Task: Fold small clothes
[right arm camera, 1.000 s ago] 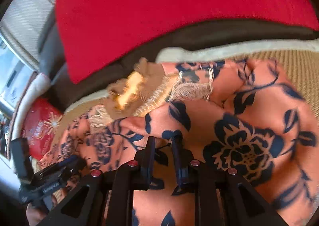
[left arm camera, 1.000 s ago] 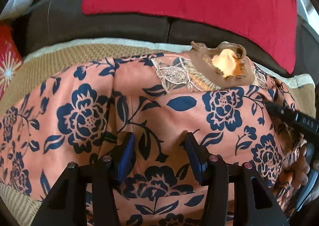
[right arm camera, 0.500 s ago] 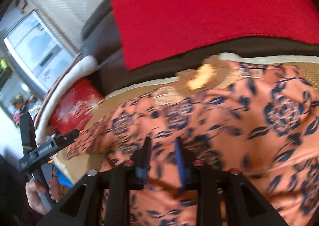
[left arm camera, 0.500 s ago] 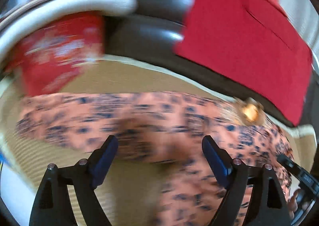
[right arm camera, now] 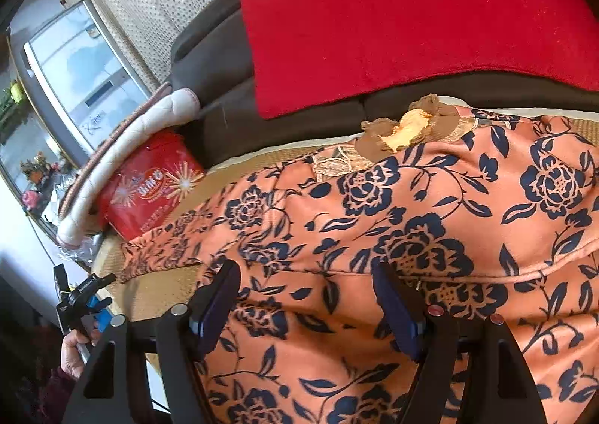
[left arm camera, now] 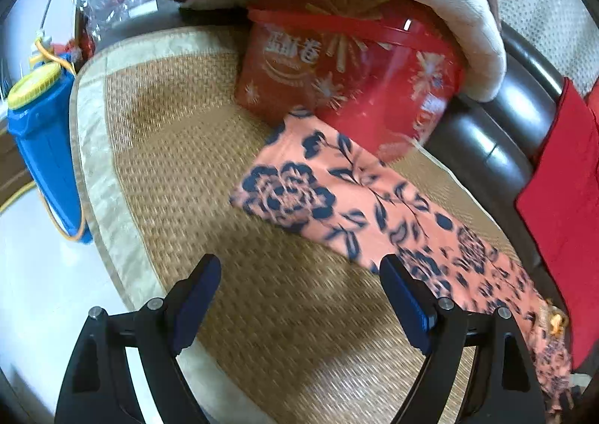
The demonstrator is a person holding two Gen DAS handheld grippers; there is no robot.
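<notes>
Right wrist: right gripper [right arm camera: 303,306] opening above floral garment [right arm camera: 430,236]; left gripper [left arm camera: 299,304] apart, empty, over mat [left arm camera: 179,161].

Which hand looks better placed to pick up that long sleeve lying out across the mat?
Probably the left. Its gripper is open over the mat, facing the sleeve, whose end lies just ahead. The right gripper, fingers opening, sits over the garment's body, farther from it.
</notes>
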